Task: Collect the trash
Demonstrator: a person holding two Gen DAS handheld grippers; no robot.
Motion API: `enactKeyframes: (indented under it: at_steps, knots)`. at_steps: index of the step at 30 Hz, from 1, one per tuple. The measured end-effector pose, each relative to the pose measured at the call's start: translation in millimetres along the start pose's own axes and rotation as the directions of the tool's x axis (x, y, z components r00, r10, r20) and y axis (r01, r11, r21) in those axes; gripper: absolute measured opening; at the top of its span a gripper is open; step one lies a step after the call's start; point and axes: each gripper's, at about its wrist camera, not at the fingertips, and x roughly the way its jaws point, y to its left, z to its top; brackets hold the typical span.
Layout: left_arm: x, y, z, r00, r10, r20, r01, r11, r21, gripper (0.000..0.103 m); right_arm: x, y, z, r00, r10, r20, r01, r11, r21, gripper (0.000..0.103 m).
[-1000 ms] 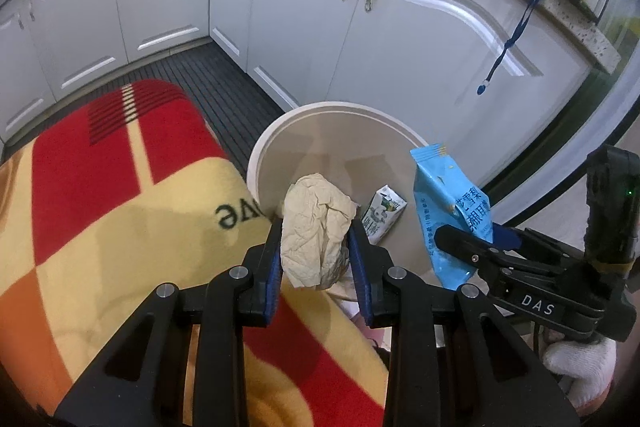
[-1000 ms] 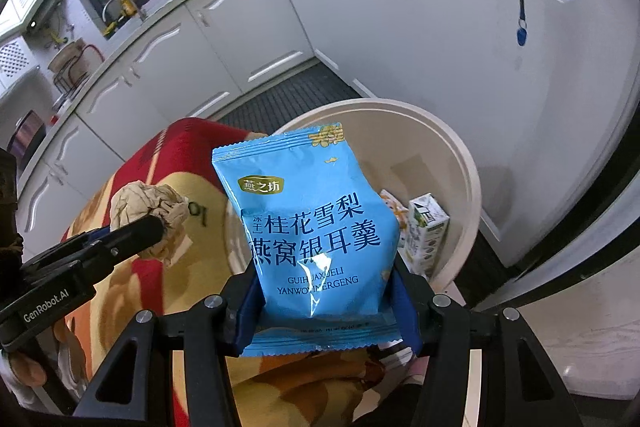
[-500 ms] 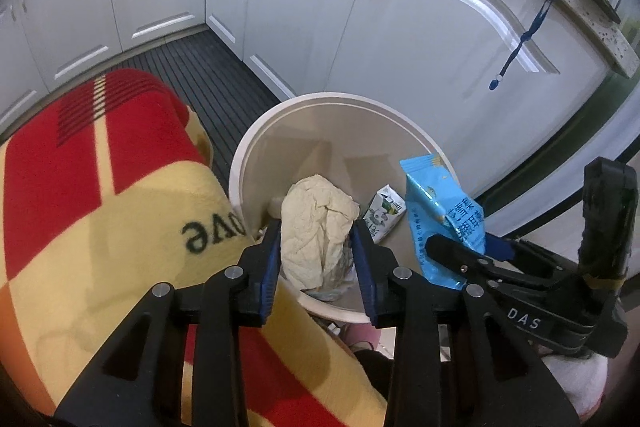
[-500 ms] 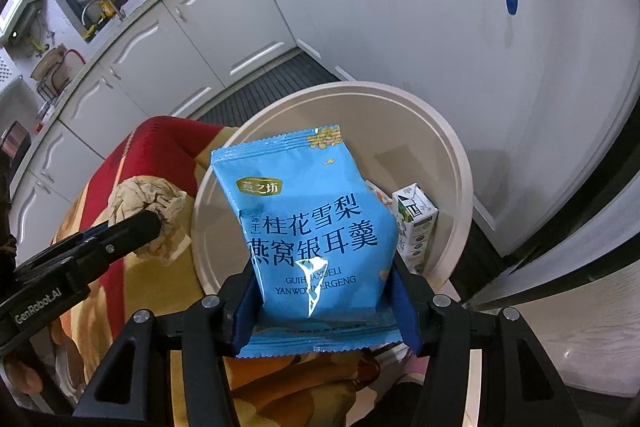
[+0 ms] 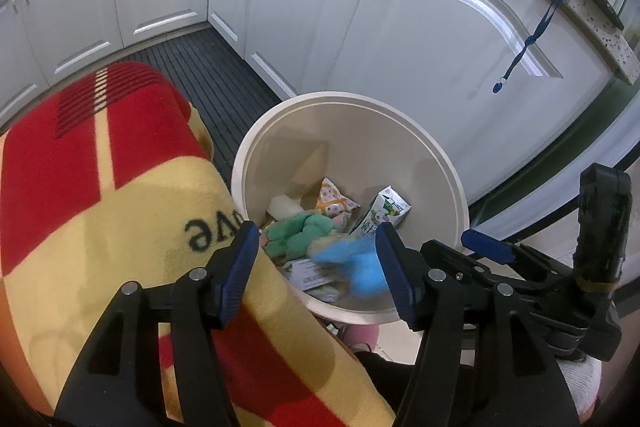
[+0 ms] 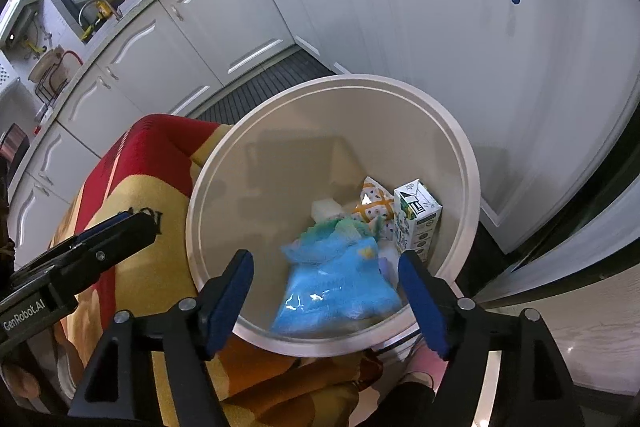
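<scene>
Hanging over the cream waste bin (image 6: 460,147) at the centre of both wrist views, the left hand-held gripper (image 5: 316,263) and the right hand-held gripper (image 6: 326,291) both have their jaws opening, with nothing pressed between the blue pads. The blue snack packet (image 6: 340,287) is released; it shows blurred just below the right gripper's jaws, inside the bin's near wall, apparently dropping onto the pile. Beneath it lie a green crumpled cloth or wrapper (image 5: 300,233), a small milk carton (image 6: 416,223) leaning against the right-hand wall, and a patterned orange-and-white wrapper (image 5: 334,203). No crumpled paper is clearly visible among them. A red and yellow blanket (image 5: 100,187) fills the lower left of the frame, touching the bin's rim.

The chief risk, as a judgement, is that the light packet catches on the near rim or on the blanket edge and slides out onto the floor rather than settling. Pulling either gripper back low could also snag the blanket and tip the bin
</scene>
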Motion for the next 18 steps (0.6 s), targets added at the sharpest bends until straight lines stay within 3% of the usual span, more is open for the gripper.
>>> enactKeyframes:
  at_steps: [8, 16, 18]
  knots:
    - [-26, -3, -11, 0.995, 0.049, 0.086, -0.051, 0.999, 0.019, 0.06, -11, 15, -9, 0.999, -0.01, 0.044, 0.011, 0.999, -0.036, 0.073]
    - [-64, -1, -29, 0.976, 0.1, 0.192, -0.105, 0.994, 0.019, 0.06, -39, 36, -18, 0.99, -0.016, 0.143, 0.027, 0.997, -0.075, 0.074]
    - [-76, 0, -33, 0.971, 0.1, 0.216, -0.106, 0.994, 0.018, 0.06, -48, 42, -20, 0.985, -0.014, 0.173, 0.03, 0.996, -0.088, 0.078]
